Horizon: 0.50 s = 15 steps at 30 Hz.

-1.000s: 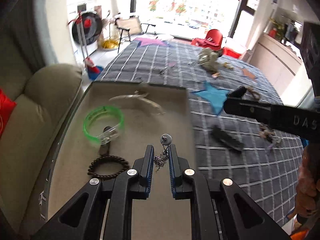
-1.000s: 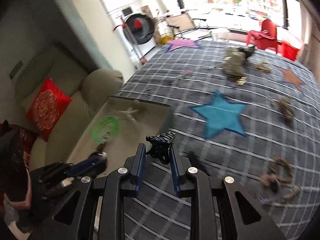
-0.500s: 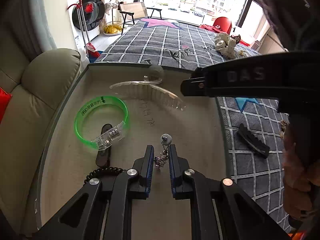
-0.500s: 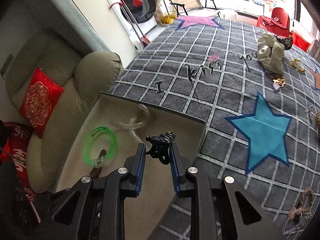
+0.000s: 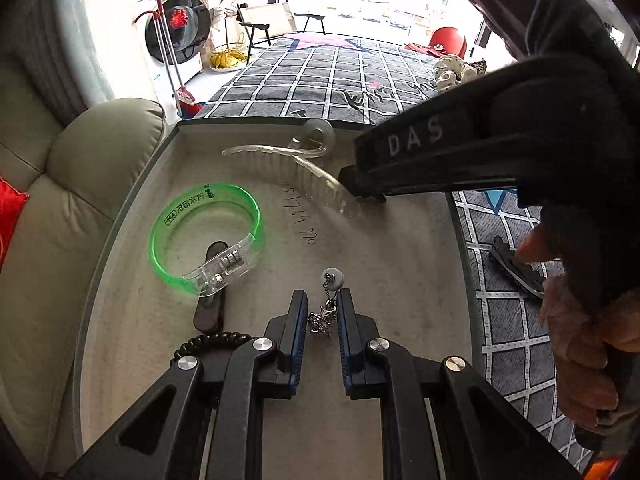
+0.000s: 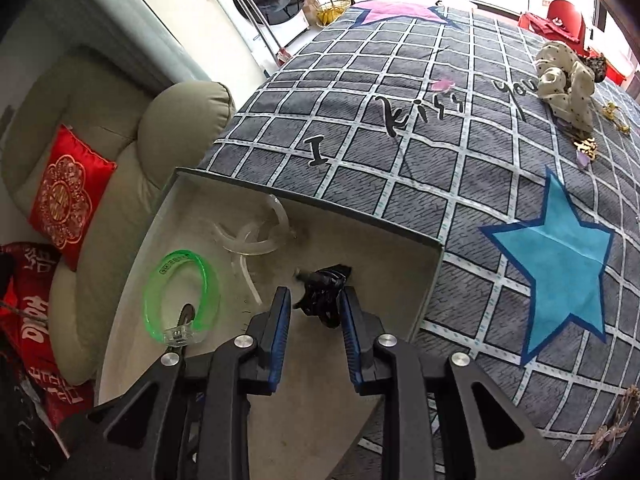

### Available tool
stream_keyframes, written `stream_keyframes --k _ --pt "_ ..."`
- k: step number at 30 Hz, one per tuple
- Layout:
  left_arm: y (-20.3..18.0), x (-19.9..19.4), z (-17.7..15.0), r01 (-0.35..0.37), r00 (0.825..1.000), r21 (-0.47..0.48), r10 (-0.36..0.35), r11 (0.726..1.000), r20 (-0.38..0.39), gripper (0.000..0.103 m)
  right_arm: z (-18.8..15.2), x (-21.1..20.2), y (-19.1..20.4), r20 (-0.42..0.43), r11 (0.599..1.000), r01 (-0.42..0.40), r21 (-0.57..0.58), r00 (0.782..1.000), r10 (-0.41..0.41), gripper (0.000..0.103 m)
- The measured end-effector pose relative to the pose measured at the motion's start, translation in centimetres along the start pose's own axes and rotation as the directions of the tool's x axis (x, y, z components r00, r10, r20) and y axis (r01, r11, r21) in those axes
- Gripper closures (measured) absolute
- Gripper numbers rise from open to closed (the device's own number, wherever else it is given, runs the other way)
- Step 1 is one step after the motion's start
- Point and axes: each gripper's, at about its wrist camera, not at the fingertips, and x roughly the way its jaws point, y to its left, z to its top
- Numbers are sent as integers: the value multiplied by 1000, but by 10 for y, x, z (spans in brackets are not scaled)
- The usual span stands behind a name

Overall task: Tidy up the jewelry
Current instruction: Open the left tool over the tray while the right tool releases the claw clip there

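A shallow beige tray lies on a grey checked mat. My left gripper is low over the tray, its jaws slightly parted around a silver earring with a pearl end; I cannot tell if they still grip it. My right gripper hangs over the tray's far right part. Its jaws have spread and a black claw clip sits between them, touching the right finger. The tray also holds a green bangle, a clear hair claw, a black barrette and a black bead bracelet.
A beige sofa arm with a red cushion borders the tray's left side. On the mat lie a black hair clip, a cream scrunchie, gold pieces and tangled chains. A blue star marks the mat.
Both grippers moved over the tray and lower. The right gripper's jaws have spread around the black claw clip. The left jaws have parted slightly.
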Motion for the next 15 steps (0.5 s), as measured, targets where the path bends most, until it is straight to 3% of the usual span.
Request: stream_keyframes --k 2,4,15 --pt "-1 -2 -2 -9 1000 -4 9 1000 -2 86 1 -5 1 12 1000 -6 6 1000 6 52" --pt "-1 -3 -1 -17 1000 -18 17 1000 -3 86 1 -13 0 32 1000 -17 7 999 17 48" --pt "-5 -12 -2 -71 997 -31 71 997 4 86 -32 -64 -26 112 998 -11 67 994 4 46"
